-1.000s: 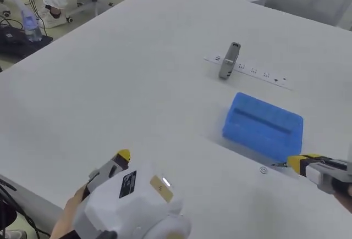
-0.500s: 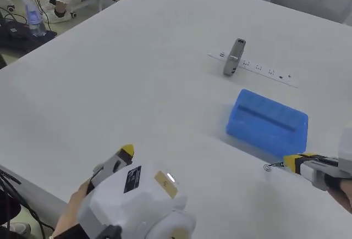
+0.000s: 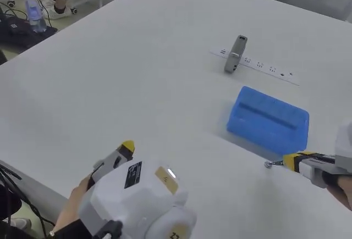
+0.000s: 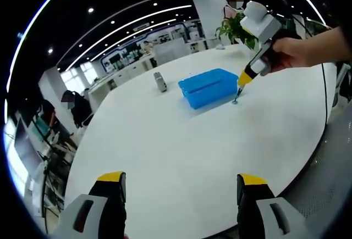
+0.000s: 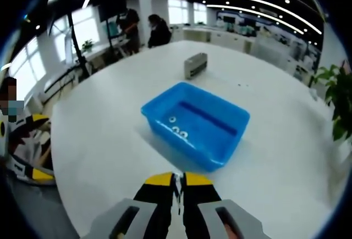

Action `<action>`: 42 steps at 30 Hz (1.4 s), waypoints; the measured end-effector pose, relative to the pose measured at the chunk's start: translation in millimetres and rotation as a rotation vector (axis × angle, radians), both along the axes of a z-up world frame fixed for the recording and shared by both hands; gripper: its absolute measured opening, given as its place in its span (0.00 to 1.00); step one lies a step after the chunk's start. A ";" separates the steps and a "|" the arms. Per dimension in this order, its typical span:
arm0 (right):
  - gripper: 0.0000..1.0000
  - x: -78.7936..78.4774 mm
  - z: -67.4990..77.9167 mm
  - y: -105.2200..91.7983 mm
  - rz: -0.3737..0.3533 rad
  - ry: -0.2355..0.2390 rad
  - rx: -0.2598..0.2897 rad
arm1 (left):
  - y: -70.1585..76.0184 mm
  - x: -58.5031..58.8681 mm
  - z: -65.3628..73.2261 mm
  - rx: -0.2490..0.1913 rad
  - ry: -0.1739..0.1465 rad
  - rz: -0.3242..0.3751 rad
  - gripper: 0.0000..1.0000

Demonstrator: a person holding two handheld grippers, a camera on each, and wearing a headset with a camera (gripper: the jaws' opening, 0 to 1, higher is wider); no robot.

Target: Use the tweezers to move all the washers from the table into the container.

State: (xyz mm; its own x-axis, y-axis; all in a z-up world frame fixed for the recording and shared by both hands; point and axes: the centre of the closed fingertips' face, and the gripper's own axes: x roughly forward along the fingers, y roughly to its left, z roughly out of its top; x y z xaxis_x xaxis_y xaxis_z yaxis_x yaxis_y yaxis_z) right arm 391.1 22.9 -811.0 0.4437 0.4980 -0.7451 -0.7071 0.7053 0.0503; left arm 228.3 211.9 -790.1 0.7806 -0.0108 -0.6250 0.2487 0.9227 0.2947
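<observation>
Partway: we see washers (image 5: 179, 133) in the container (image 5: 190, 152).
Right tool (image 3: 292, 161) clenches tweezers (image 3: 276, 164) at one more washer (image 3: 267, 165), its 6 o'clock; left tool (image 4: 181, 178) released.

The white surface (image 3: 137, 85) carries a blue container (image 3: 268, 119) toward 3 o'clock, a small washer (image 3: 268, 165) near 4 o'clock, and a power strip (image 3: 264, 67) toward 1 o'clock, with a grey block (image 3: 235, 53) at its 9 o'clock end.

The right gripper (image 3: 291, 161) is cut off at 4 o'clock; we cannot tell whether the tweezers (image 3: 276, 163) grip the tiny washer (image 3: 267, 165).
</observation>
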 end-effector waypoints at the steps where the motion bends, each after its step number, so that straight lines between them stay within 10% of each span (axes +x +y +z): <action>1: 0.02 0.4 0.2 -0.4 0.003 -0.003 -0.003 | 0.1 0.0 0.0 0.000 0.000 0.001 0.84; 31: 0.01 3.1 -1.4 -2.0 0.019 0.015 -0.049 | 0.1 -0.1 -0.1 0.000 0.000 -0.001 0.84; 42: 0.01 3.0 21.8 -1.5 0.015 -0.020 -0.015 | -0.6 0.2 -0.2 -0.001 0.000 -0.004 0.84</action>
State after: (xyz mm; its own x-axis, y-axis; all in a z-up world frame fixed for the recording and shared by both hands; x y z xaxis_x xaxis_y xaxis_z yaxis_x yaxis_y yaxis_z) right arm 394.1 21.4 -789.2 0.4509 0.4931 -0.7440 -0.7184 0.6952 0.0255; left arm 228.6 211.2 -790.3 0.7805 -0.0151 -0.6250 0.2527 0.9220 0.2933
